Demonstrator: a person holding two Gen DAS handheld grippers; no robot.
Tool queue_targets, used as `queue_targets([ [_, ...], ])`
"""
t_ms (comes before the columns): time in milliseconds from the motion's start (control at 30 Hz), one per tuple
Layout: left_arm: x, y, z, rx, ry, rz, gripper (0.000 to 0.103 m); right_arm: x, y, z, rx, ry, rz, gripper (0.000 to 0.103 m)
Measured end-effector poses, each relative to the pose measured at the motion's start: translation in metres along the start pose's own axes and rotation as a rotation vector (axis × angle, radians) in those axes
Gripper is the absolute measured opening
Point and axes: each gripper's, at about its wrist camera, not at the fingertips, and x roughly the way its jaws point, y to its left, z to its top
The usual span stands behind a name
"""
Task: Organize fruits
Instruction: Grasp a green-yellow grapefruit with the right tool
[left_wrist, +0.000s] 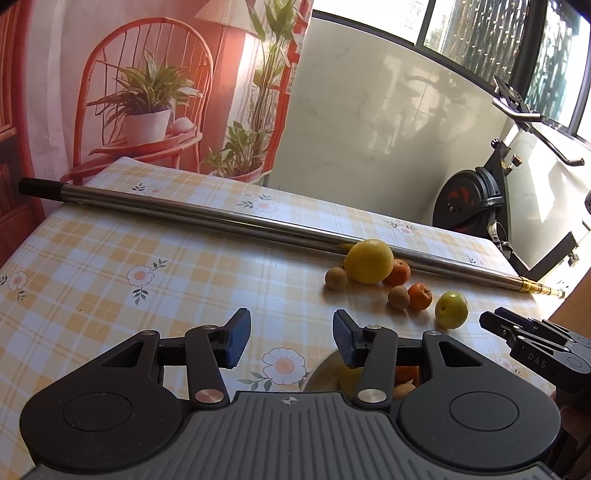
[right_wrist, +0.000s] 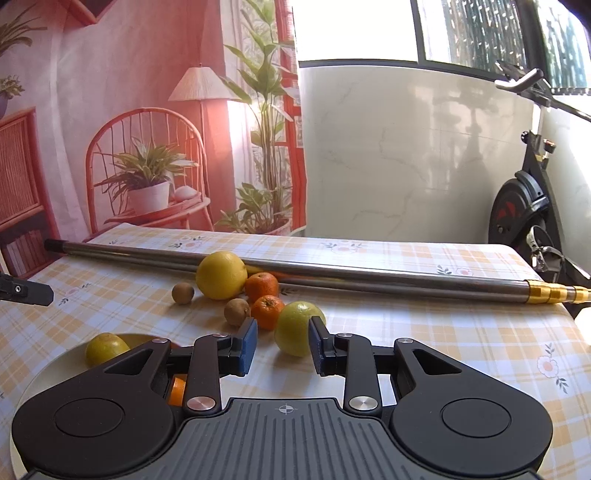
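Loose fruit lies on the checked tablecloth: a big yellow citrus (left_wrist: 369, 260) (right_wrist: 221, 275), two tangerines (right_wrist: 261, 286) (right_wrist: 267, 310), two brown kiwis (right_wrist: 183, 292) (right_wrist: 236, 311) and a yellow-green fruit (left_wrist: 450, 309) (right_wrist: 295, 332). My right gripper (right_wrist: 282, 345) (left_wrist: 485, 319) is just short of that yellow-green fruit, jaws drawn close, nothing held. The white plate (right_wrist: 48, 373) (left_wrist: 321, 373) at my near left holds a yellow-green fruit (right_wrist: 105, 349) and something orange (right_wrist: 177, 391). My left gripper (left_wrist: 291, 339) hovers open and empty by the plate's edge.
A long steel pole (left_wrist: 221, 218) (right_wrist: 332, 273) with a gold tip lies across the table behind the fruit, touching the big citrus. An exercise bike (left_wrist: 472, 199) stands past the table's right edge. A printed backdrop hangs behind the table.
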Motion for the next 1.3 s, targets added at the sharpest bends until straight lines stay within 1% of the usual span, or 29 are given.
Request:
queue_targets([
  [133,0.001,-0.004,0.011,0.005,-0.023,0.015,0.052,0.012,-0.008,-0.003,0.003,-0.011,0.003,0.029],
  [300,0.004,-0.009,0.020,0.013,-0.044,0.039,0.052,0.032,-0.010,-0.006,-0.013,-0.008,0.019,0.036],
  [333,0.005,-0.011,0.021,0.017,-0.047,0.042,0.052,0.036,-0.010,-0.006,-0.017,-0.006,0.018,0.039],
  [367,0.005,-0.012,0.021,0.019,-0.047,0.042,0.052,0.040,-0.009,-0.005,-0.023,-0.004,0.017,0.043],
  [433,0.007,-0.014,0.021,0.020,-0.043,0.038,0.052,0.048,-0.007,-0.005,-0.037,0.002,0.017,0.046],
  [633,0.014,-0.017,0.018,0.029,-0.023,0.038,0.052,0.064,-0.002,-0.002,-0.059,0.006,0.018,0.049],
  [733,0.017,-0.017,0.018,0.032,-0.014,0.039,0.052,0.073,-0.003,0.000,-0.054,0.034,0.016,0.050],
  [867,0.018,-0.018,0.017,0.030,-0.005,0.040,0.052,0.080,-0.007,-0.001,-0.037,0.073,0.025,0.049],
  [900,0.018,-0.019,0.017,0.030,-0.004,0.039,0.052,0.082,-0.008,0.000,-0.029,0.090,0.028,0.048],
  [967,0.019,-0.020,0.016,0.032,0.002,0.036,0.052,0.087,-0.011,-0.001,-0.010,0.110,0.026,0.043],
  [1067,0.020,-0.022,0.013,0.032,0.012,0.038,0.052,0.091,-0.014,-0.001,0.020,0.133,0.032,0.041],
  [1300,0.018,-0.022,0.012,0.031,0.023,0.038,0.052,0.088,-0.023,-0.004,0.080,0.133,0.039,0.040],
])
